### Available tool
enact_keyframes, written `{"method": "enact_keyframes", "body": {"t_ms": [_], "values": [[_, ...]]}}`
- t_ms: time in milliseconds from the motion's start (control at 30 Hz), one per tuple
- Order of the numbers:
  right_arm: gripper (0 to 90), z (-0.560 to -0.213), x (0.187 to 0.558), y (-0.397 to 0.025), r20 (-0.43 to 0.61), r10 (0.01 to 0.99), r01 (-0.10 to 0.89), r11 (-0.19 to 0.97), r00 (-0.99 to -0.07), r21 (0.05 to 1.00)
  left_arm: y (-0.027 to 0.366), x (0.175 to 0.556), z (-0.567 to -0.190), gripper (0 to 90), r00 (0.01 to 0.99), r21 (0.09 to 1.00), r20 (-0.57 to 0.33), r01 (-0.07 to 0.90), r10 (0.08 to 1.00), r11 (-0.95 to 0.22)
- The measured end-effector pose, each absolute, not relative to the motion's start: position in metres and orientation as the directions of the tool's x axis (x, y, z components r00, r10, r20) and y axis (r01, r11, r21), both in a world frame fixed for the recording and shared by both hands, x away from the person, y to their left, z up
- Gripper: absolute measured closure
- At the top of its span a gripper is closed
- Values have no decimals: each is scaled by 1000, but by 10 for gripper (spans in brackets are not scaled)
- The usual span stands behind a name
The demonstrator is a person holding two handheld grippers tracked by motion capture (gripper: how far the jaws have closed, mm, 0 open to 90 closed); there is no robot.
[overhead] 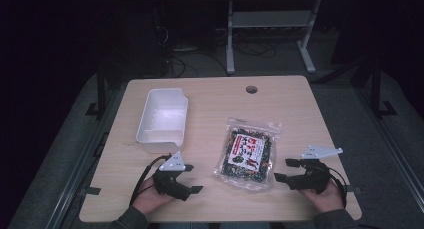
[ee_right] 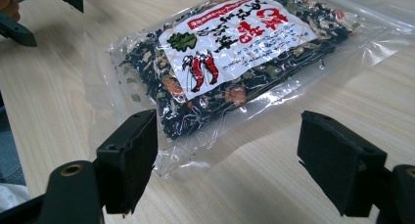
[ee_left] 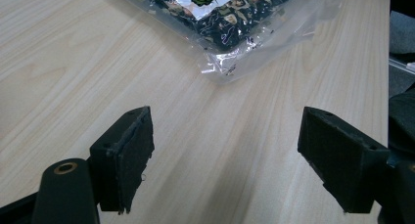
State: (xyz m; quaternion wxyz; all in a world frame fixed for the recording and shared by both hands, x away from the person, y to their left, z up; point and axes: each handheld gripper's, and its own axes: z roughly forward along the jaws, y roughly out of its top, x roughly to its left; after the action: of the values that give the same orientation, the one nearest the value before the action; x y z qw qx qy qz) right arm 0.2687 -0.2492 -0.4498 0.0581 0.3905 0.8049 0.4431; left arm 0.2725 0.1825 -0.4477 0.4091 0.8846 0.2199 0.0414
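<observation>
Beside the snack bag [overhead: 246, 153] — white tub [overhead: 162, 119], grippers apart.

One printed label [ee_right: 240, 40], white, stuck on the clear bag [ee_right: 147, 82] of dark dried bits lying at the desk's [overhead: 210, 96] 5 o'clock part. Carries large red East Asian characters, smaller black lines beneath, a red banner of tiny script along its edge, a green leaf drawing and a red figure. Too blurred to read letter for letter.
</observation>
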Motion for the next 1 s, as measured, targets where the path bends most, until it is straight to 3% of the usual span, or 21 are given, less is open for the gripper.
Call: {"method": "enact_keyframes", "body": {"t_ms": [633,1000], "values": [[214,-450,274,-254,269,702,602,278,-659,749,175,271,-449,206,907,731,-85,338,413,-592],[195,-434,315,-260,290,741,632,227,-605,741,165,274,-448,210,911,727,-81,331,404,-601]]}}
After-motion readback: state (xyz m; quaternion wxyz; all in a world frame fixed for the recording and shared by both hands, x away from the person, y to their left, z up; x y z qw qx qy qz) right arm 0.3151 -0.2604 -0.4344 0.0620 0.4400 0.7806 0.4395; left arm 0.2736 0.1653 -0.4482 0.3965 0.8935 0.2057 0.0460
